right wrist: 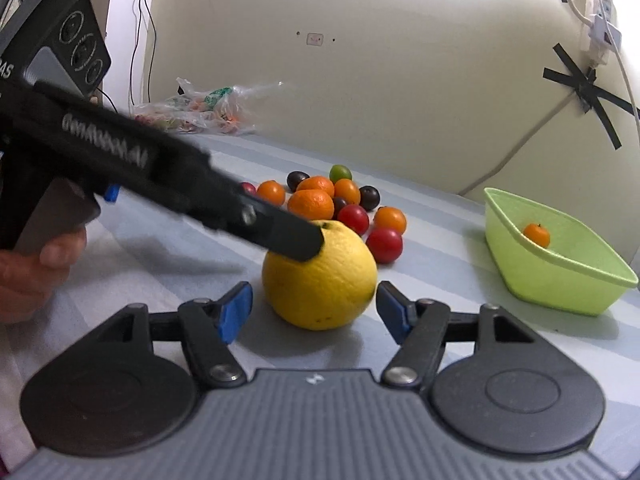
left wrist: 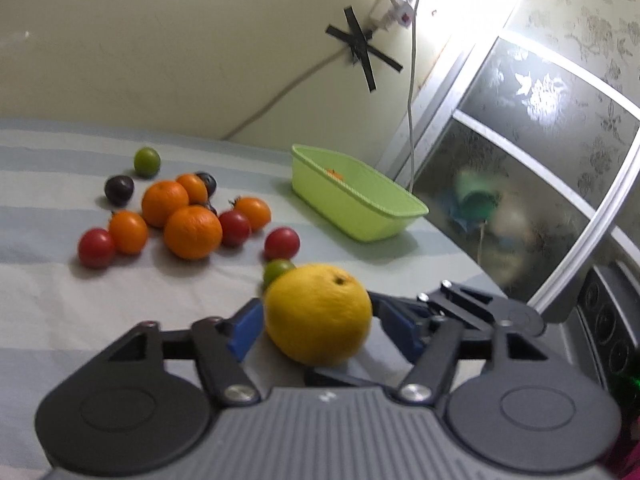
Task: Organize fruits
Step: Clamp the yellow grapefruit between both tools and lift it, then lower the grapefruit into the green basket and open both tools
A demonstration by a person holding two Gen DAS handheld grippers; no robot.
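Note:
A big yellow citrus fruit (left wrist: 318,314) (right wrist: 320,276) rests on the striped cloth. My left gripper (left wrist: 316,320) is shut on it, blue pads touching both its sides; its black finger shows over the fruit's top left in the right wrist view. My right gripper (right wrist: 314,306) is open, its blue pads just short of the fruit on either side, not touching. A green basket (left wrist: 360,216) (right wrist: 560,280) holds one small orange fruit (right wrist: 537,234). A pile of oranges (left wrist: 193,232) (right wrist: 311,204), red, green and dark small fruits lies beyond.
A small green fruit (left wrist: 278,270) and a red one (left wrist: 282,242) sit just behind the yellow fruit. A plastic bag (right wrist: 200,112) lies at the far wall. Cables and a taped power strip (left wrist: 400,4) hang on the wall. A glass door (left wrist: 540,160) stands right.

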